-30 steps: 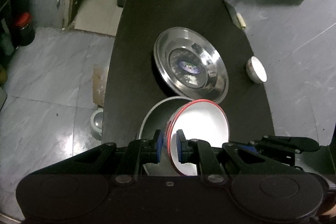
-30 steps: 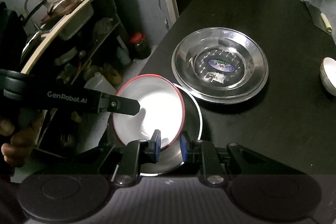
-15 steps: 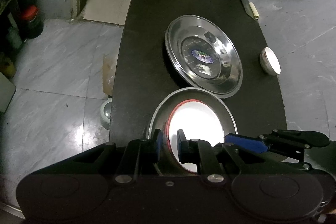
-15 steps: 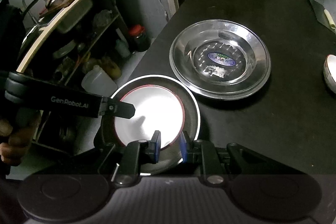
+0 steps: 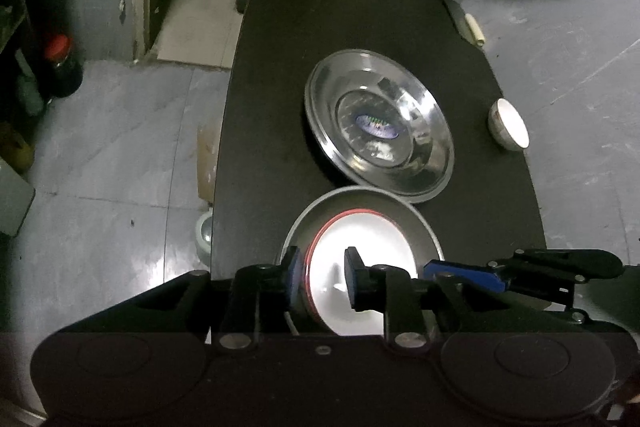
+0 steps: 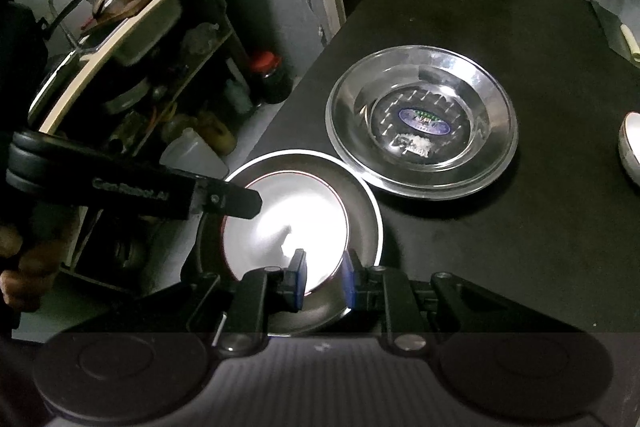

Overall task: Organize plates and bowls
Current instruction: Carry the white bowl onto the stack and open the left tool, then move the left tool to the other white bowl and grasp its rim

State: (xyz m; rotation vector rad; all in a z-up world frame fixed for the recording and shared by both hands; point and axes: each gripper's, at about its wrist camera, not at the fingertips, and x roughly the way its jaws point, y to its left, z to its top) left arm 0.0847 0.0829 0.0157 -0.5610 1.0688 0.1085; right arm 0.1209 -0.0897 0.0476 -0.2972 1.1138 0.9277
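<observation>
A white red-rimmed plate lies flat inside a dark grey bowl at the near edge of the black table. My left gripper is open, its jaws standing either side of the plate's left rim. My right gripper is open, its jaws standing either side of the plate's near rim. A steel plate with a blue sticker sits beyond. A small white bowl stands at the right edge.
The table's left edge drops to a grey tiled floor. A shelf unit with bottles and a sink counter stands left of the table. A red-capped jar sits on the floor.
The white plate was held tilted above the grey bowl; it now lies flat inside it. Both grippers have opened and let go of its rim.
</observation>
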